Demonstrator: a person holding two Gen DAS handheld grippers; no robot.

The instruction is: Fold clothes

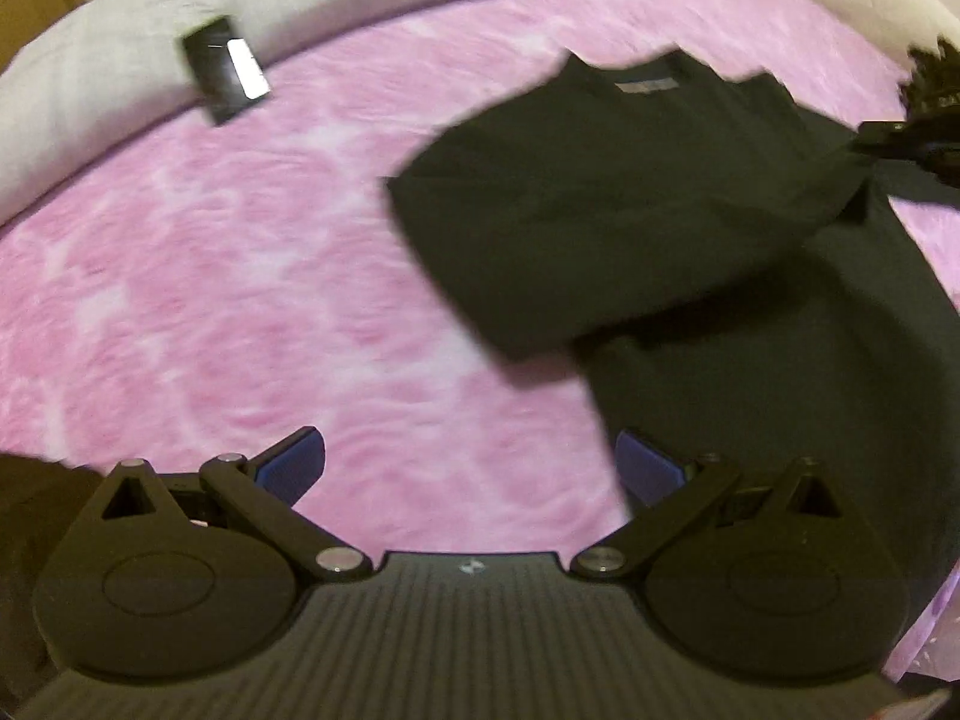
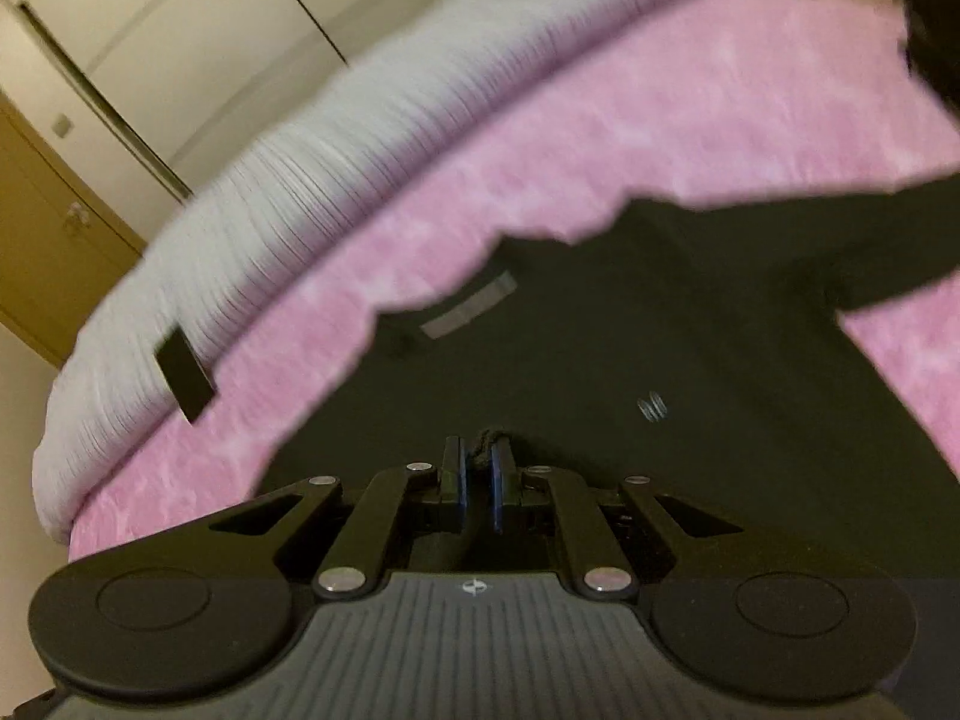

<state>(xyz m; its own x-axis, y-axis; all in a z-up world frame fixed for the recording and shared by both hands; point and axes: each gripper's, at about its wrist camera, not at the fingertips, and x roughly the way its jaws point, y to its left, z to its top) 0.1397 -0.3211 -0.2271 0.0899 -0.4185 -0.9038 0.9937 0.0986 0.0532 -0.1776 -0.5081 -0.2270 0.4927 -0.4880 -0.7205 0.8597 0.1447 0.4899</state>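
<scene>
The right gripper (image 2: 478, 477) pinches a bit of the black shirt (image 1: 600, 210), carrying one side across the body; this looks like the sideways fold. The left gripper (image 1: 468, 468), jaws spread and holding nothing, hovers beside the shirt over the pink blanket (image 1: 210, 276). Next: lay the flap flat, then release.

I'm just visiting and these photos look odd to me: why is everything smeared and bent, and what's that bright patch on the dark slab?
Left wrist view: motion blur smears the black T-shirt and pink blanket; glare whitens the phone. Right wrist view: the white duvet streaks, though the right gripper stays sharp; the fisheye lens curves the bed edge.
</scene>
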